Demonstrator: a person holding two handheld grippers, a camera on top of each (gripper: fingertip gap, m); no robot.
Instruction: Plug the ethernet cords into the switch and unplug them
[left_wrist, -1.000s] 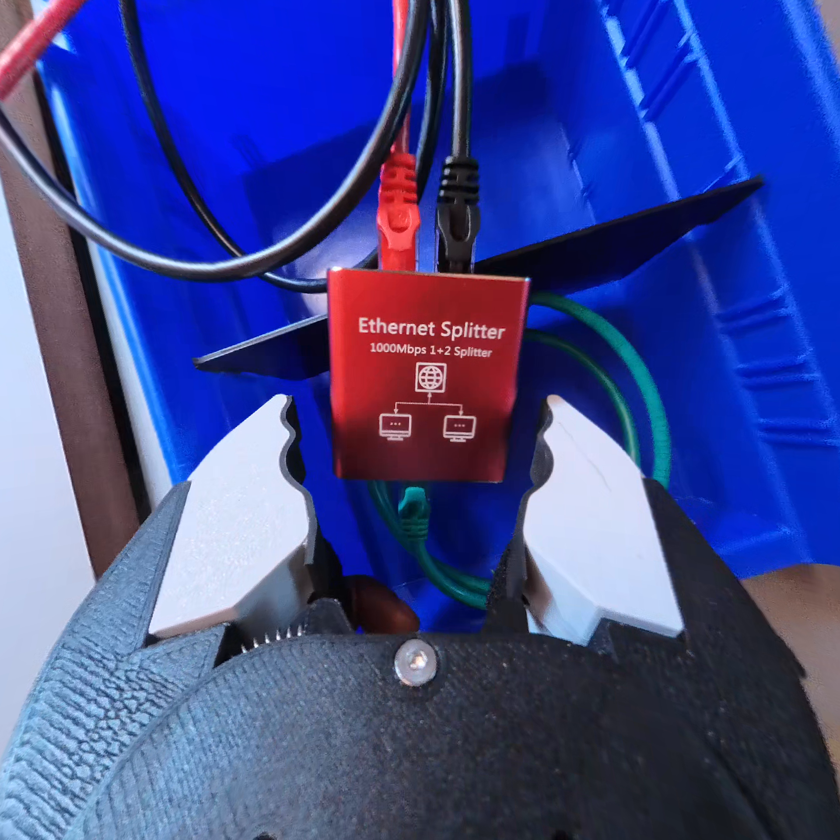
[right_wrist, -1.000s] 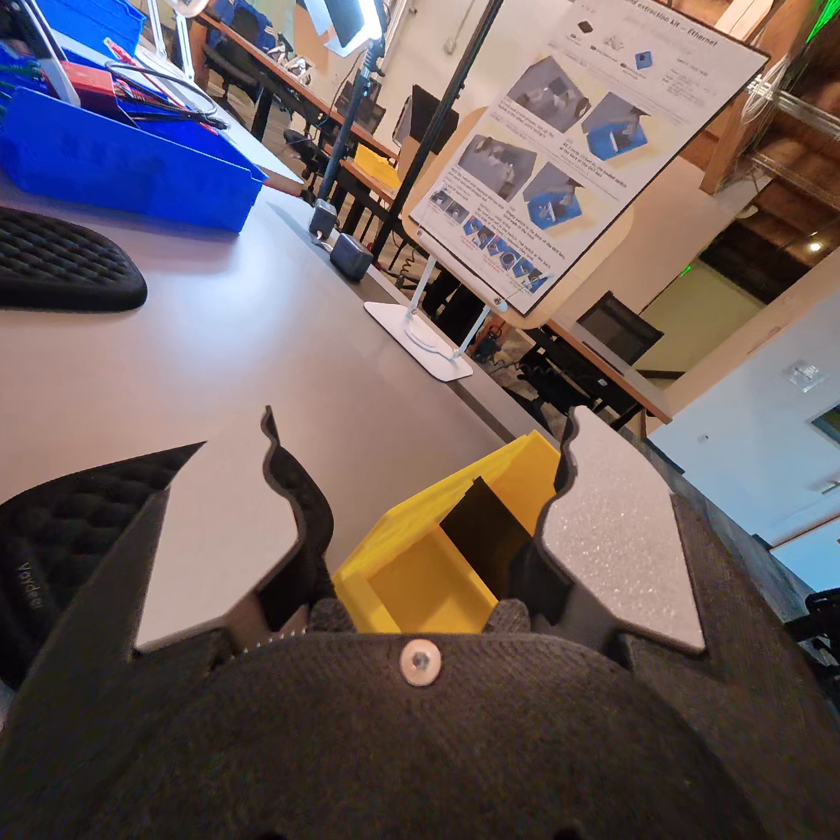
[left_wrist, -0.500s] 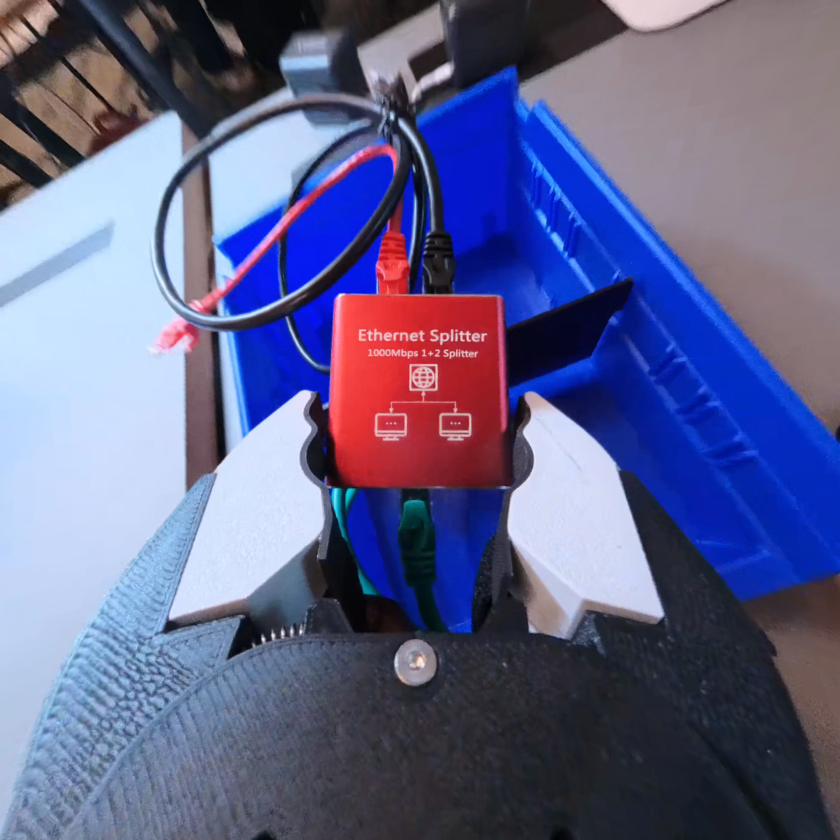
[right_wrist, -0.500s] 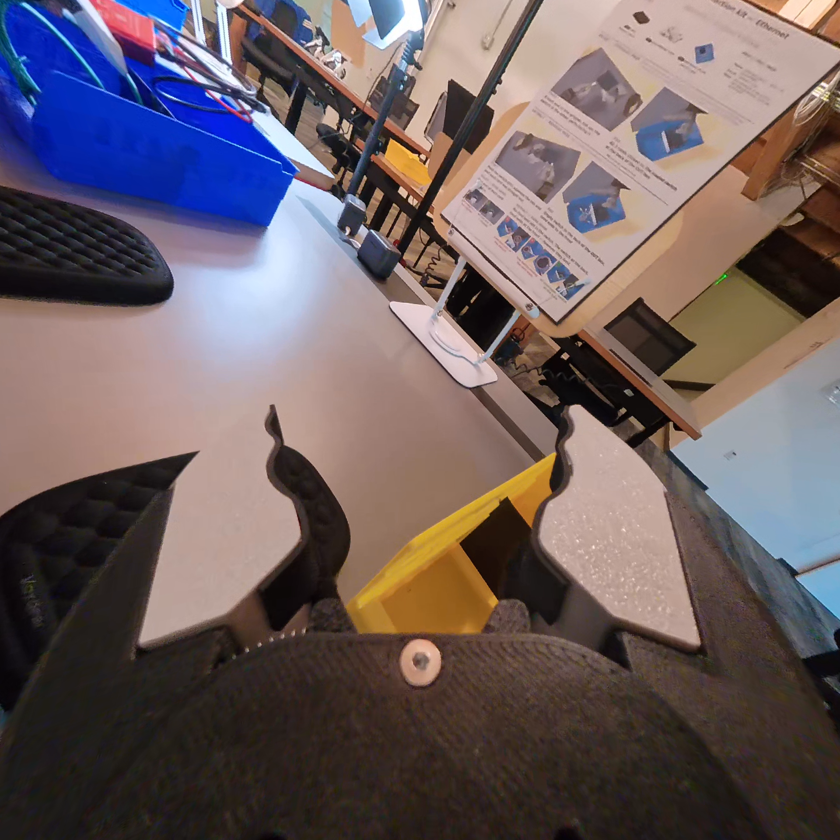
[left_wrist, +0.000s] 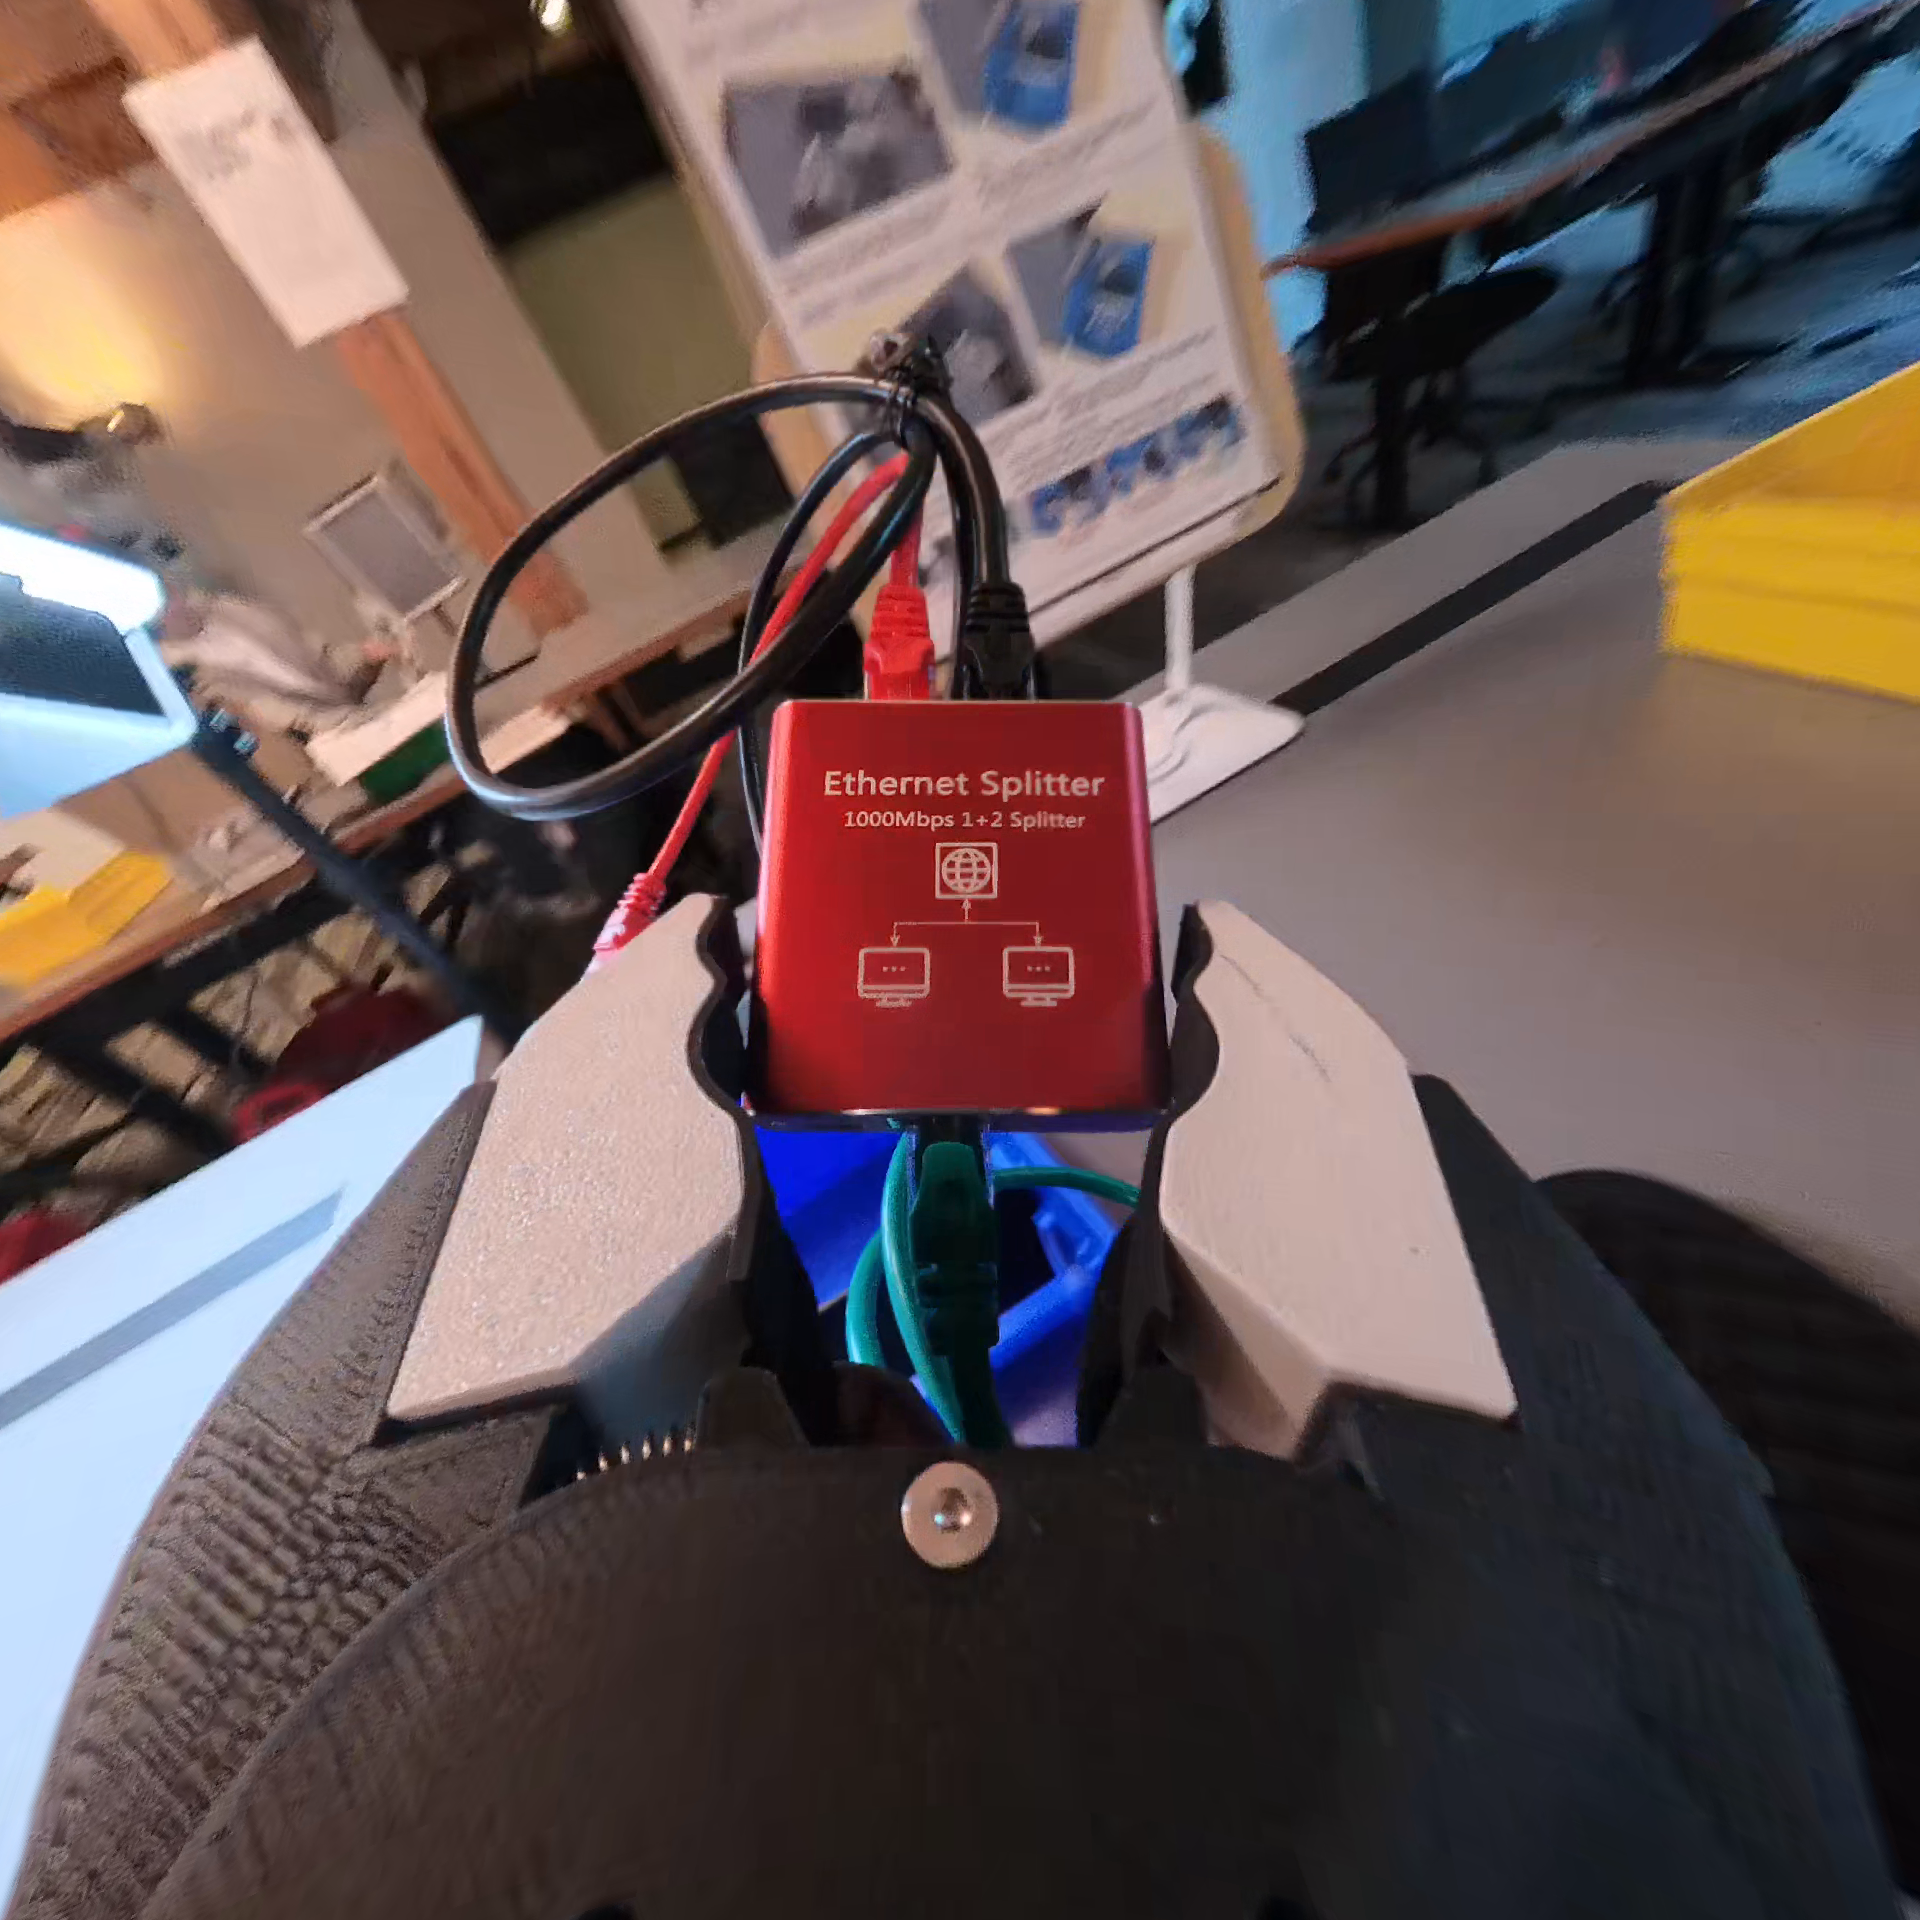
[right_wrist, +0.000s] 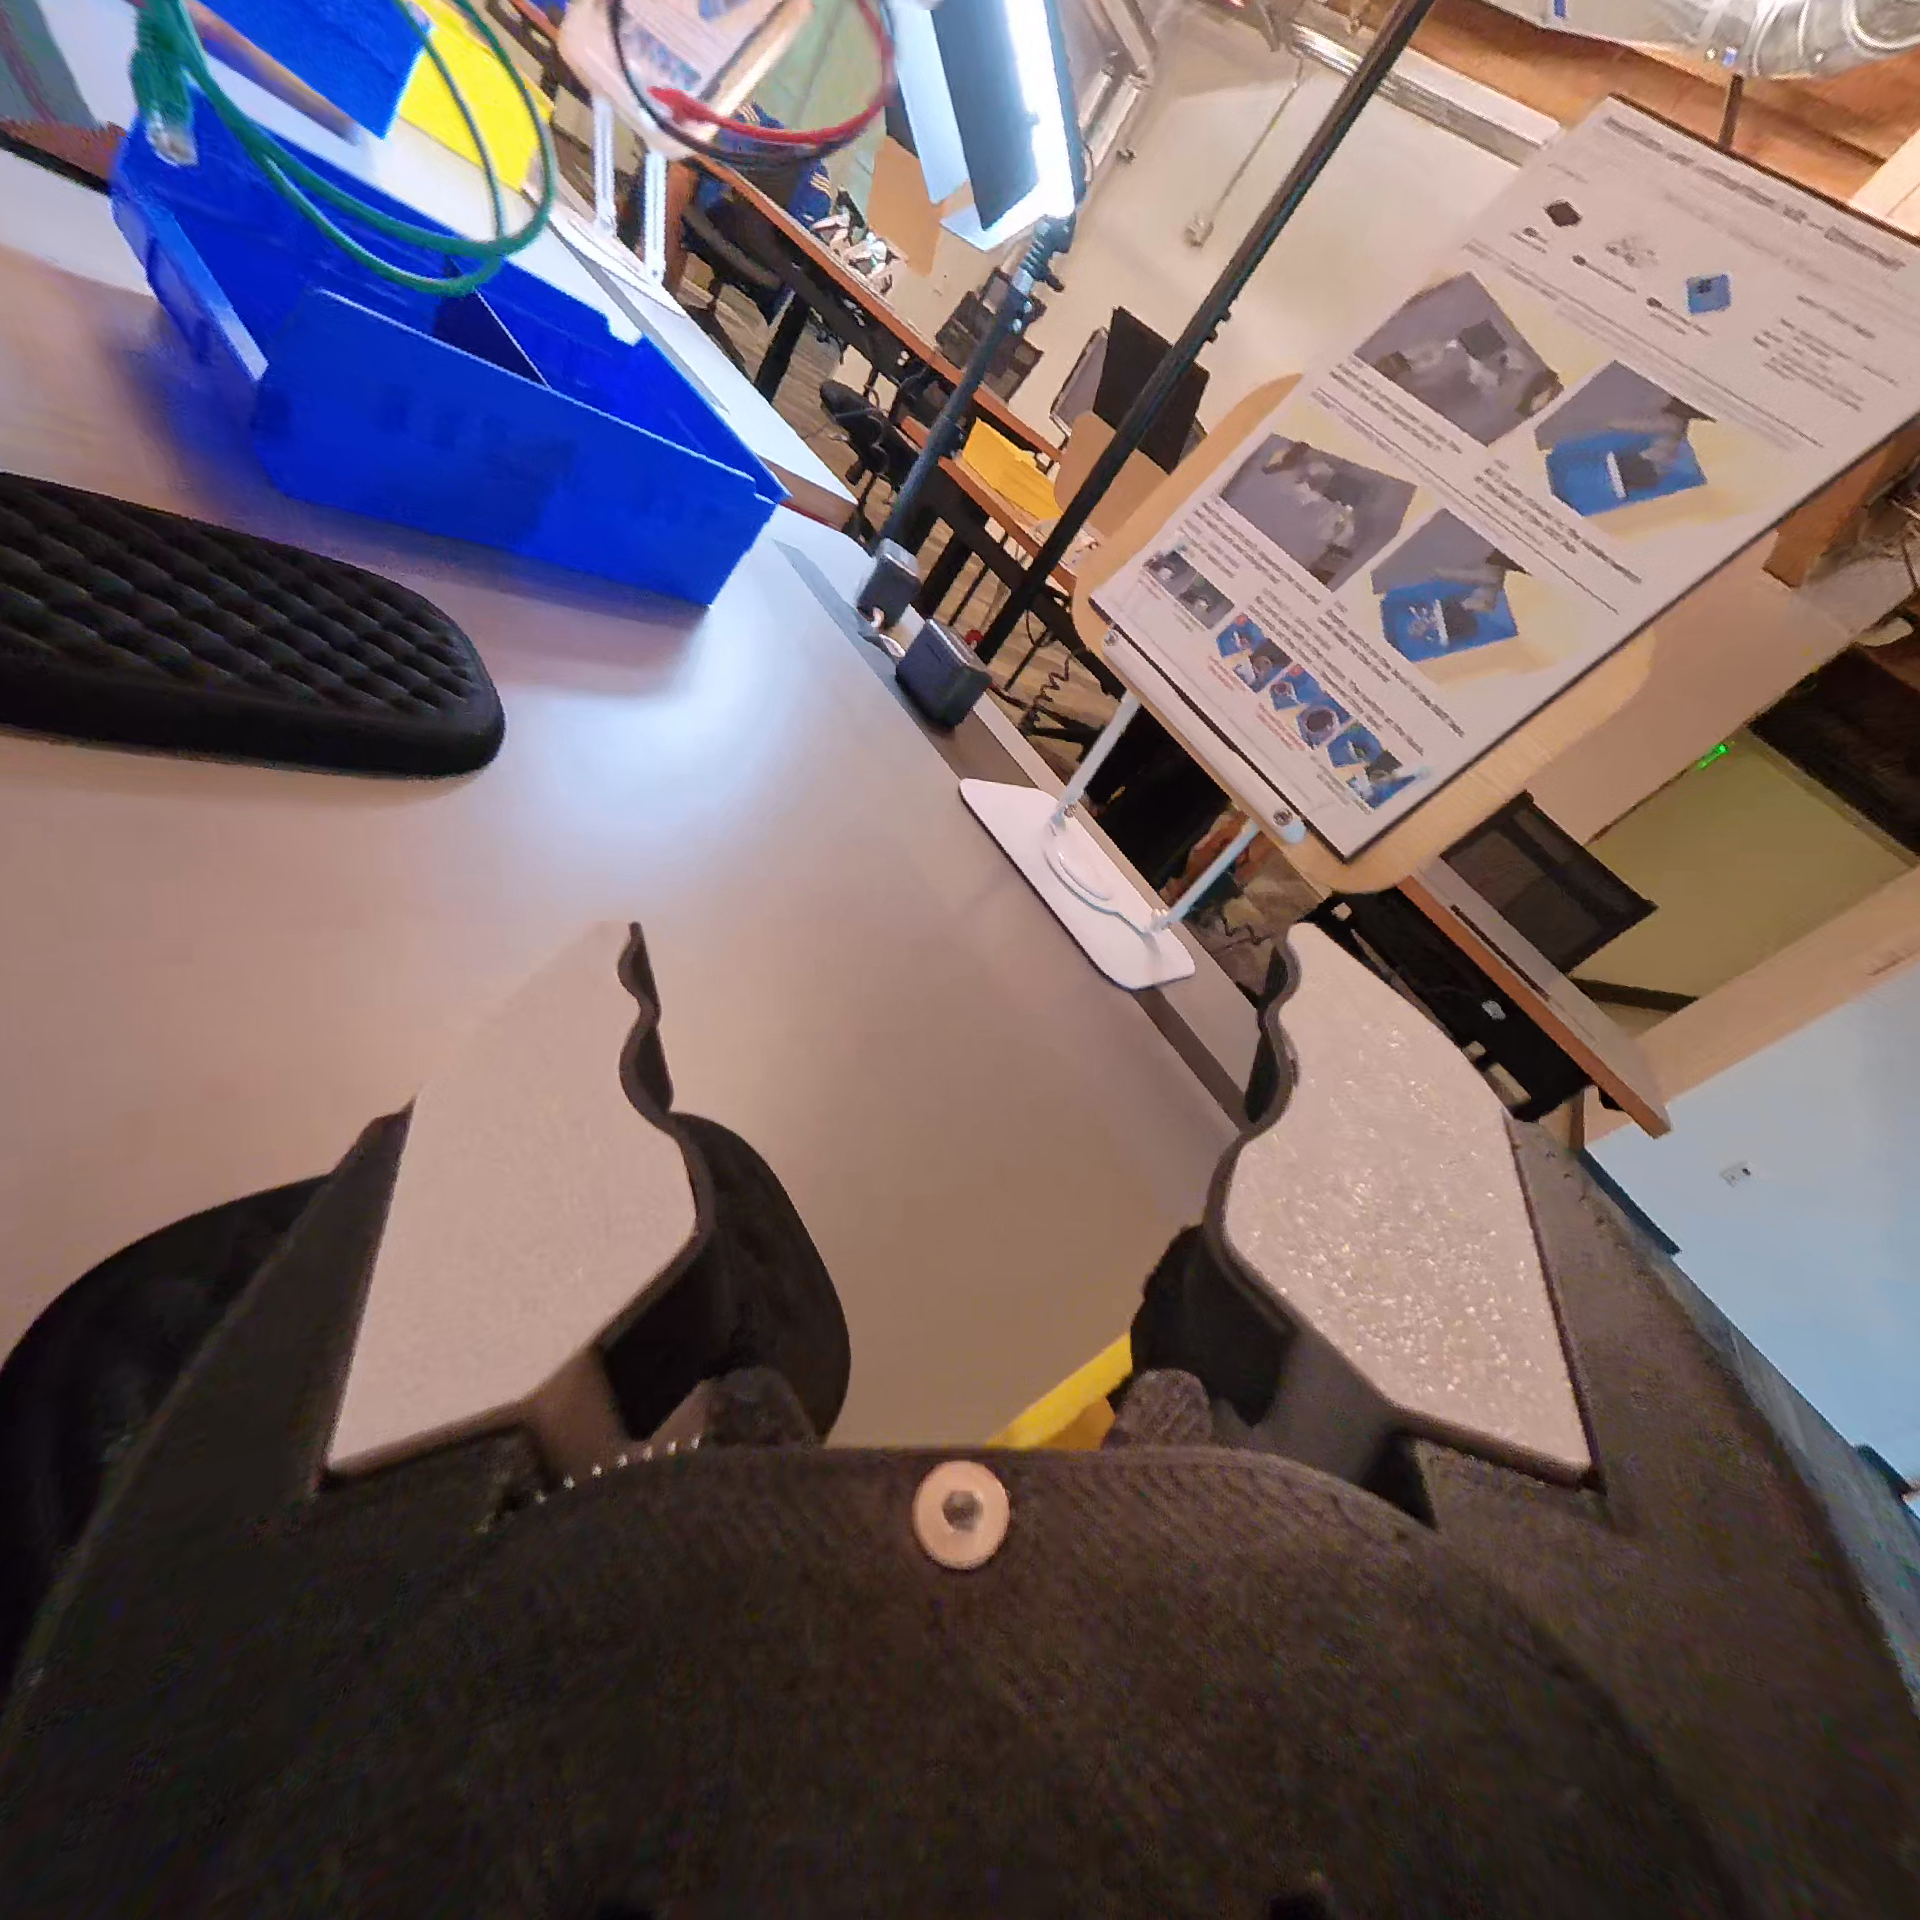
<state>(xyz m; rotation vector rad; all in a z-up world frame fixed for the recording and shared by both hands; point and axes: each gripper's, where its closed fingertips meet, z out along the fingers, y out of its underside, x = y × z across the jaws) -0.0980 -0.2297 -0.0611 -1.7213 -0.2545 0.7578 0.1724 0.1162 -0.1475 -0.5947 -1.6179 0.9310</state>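
Note:
In the left wrist view, my left gripper (left_wrist: 956, 914) is shut on the red switch (left_wrist: 956, 935), its fingers (left_wrist: 613, 1122) pressing the two sides, and holds it in the air. A red cord's plug (left_wrist: 899, 634) and a black cord's plug (left_wrist: 995, 634) sit in the far end. A green cord's plug (left_wrist: 945, 1247) sits in the near end, between the fingers. The red cord's free plug (left_wrist: 623, 920) hangs at the left. My right gripper (right_wrist: 956, 940) is open and empty over the grey table (right_wrist: 727, 831). The green cord (right_wrist: 364, 229) loops above the blue bin (right_wrist: 499, 457).
The blue bin (left_wrist: 831, 1195) shows below the switch. A yellow bin (left_wrist: 1797, 561) stands at the right. A black mesh pad (right_wrist: 208, 644) lies beside the blue bin. An instruction board (right_wrist: 1507, 468) on a white stand and lamp clamps (right_wrist: 935, 665) line the table's far edge.
My left gripper closed on the switch and lifted it out of the blue bin, cords still plugged in. My right gripper rose and tilted away from the yellow bin, still open.

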